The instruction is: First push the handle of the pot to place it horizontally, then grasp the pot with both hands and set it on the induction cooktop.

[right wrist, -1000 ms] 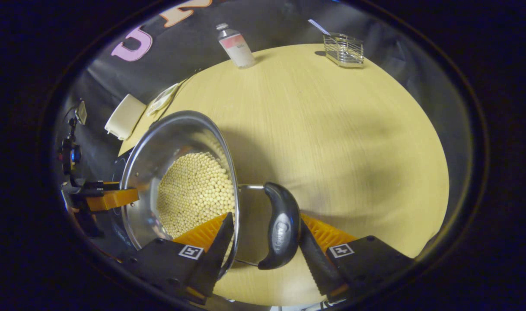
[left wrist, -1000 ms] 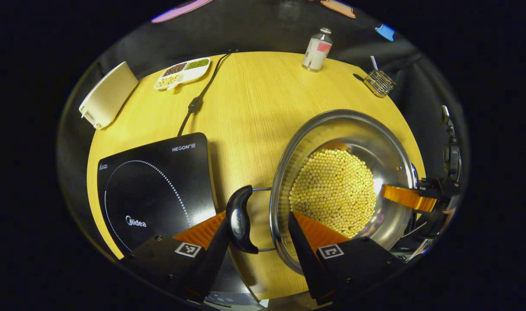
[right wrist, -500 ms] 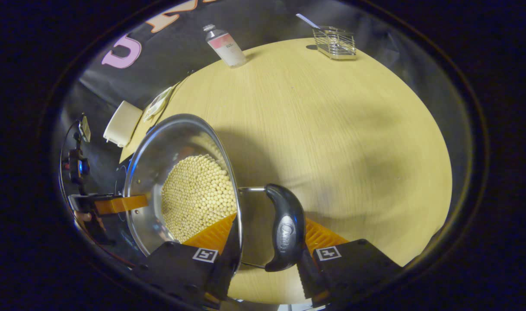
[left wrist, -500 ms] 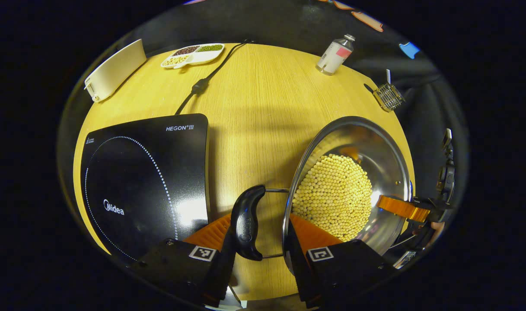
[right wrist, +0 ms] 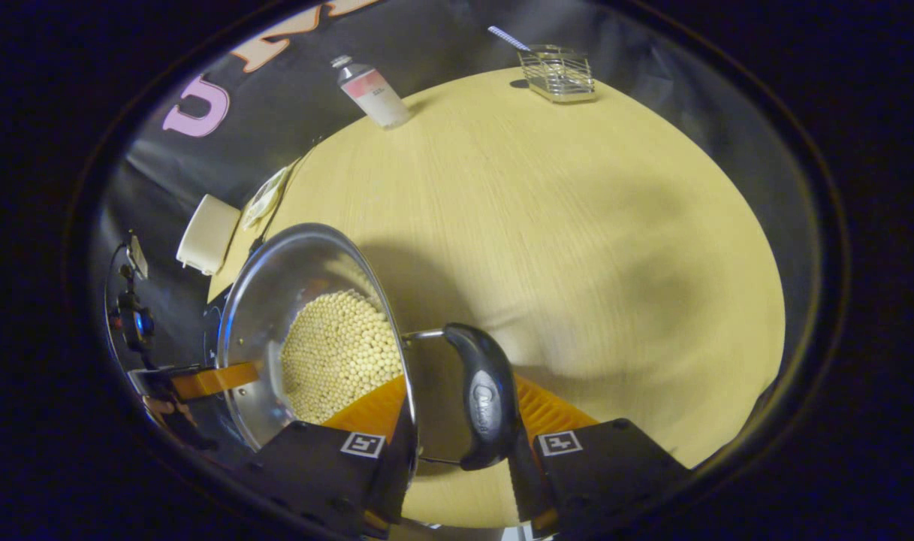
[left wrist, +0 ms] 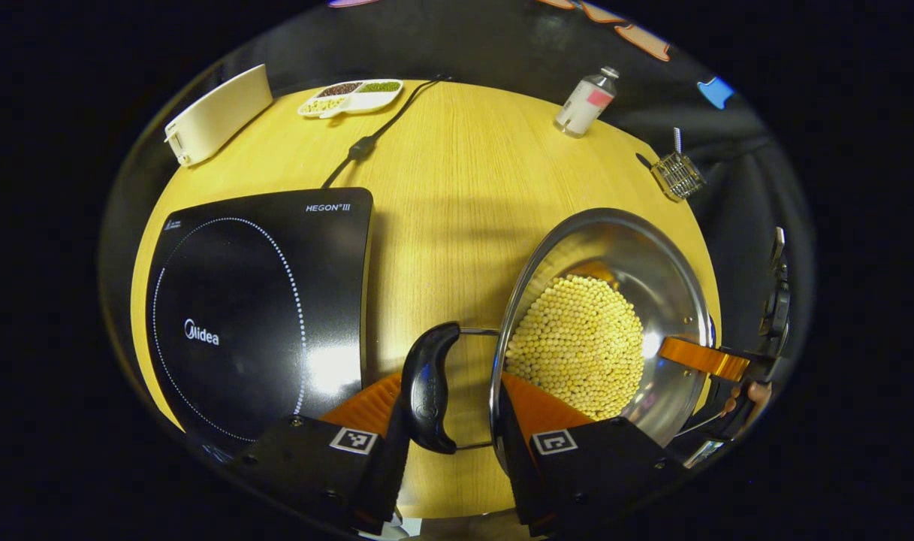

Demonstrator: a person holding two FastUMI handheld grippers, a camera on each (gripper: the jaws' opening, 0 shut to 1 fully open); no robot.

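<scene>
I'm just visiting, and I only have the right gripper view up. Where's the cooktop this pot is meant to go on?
Observer: In the left gripper view, the cooktop lies flat on the table, beside the pot on its far side from you.
Operator: Is that side of the pot held too?
Observer: The left gripper has one finger either side of the handle there. I cannot tell if it is squeezing.
Operator: Is the cooktop wired up?
Observer: A cord runs from its back edge to the far edge of the table.
</scene>
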